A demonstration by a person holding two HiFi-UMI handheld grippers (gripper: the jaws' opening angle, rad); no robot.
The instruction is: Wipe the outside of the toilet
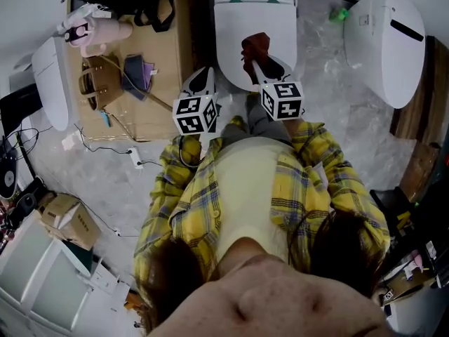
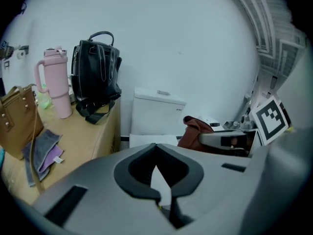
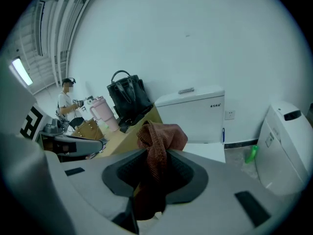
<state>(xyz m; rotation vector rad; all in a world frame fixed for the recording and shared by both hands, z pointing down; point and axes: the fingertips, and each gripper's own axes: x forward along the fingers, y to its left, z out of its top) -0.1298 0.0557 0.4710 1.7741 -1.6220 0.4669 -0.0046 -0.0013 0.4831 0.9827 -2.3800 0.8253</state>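
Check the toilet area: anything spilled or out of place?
No spill or damage shows. One stray: a green bottle on the floor between the toilet and a second toilet. Right gripper holds the rag.

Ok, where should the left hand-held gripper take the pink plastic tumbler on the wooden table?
Probably its side handle, approached from the side away from the black leather backpack: the pink plastic tumbler stands upright and that loop juts out there.

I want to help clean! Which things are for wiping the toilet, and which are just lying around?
For the job:
cloth
toilet

Just lying about:
pink cup
black bag
brown bag
green bottle
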